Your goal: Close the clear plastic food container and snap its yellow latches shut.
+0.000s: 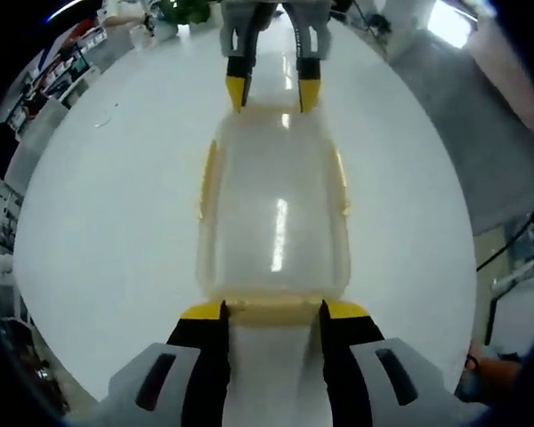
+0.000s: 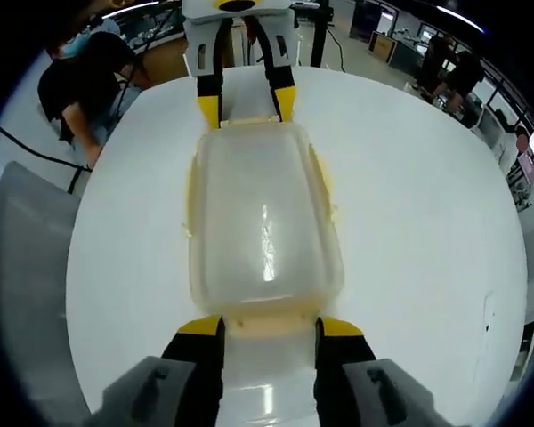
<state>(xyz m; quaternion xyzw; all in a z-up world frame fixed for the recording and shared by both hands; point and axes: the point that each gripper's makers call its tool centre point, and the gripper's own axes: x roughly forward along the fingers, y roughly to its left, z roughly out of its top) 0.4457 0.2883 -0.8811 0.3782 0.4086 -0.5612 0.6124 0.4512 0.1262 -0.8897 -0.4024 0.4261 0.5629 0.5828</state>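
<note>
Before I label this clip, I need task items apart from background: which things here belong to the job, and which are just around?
Part of the job:
- clear plastic food container, lid on
- its yellow latches
- left gripper at one end
- right gripper at the opposite end

Just around:
- white round table
- people beyond the table
- potted plant

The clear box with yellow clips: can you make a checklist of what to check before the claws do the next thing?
1. Lid sits on the clear box: ok, it covers the top.
2. Left claw is at one short end, at that end's yellow clip: ok.
3. Right claw is at the opposite end: ok.
4. Long side clips snapped down: cannot tell.
5. End clips fully snapped: cannot tell.
6. Box rests flat on the white table: ok.
</note>
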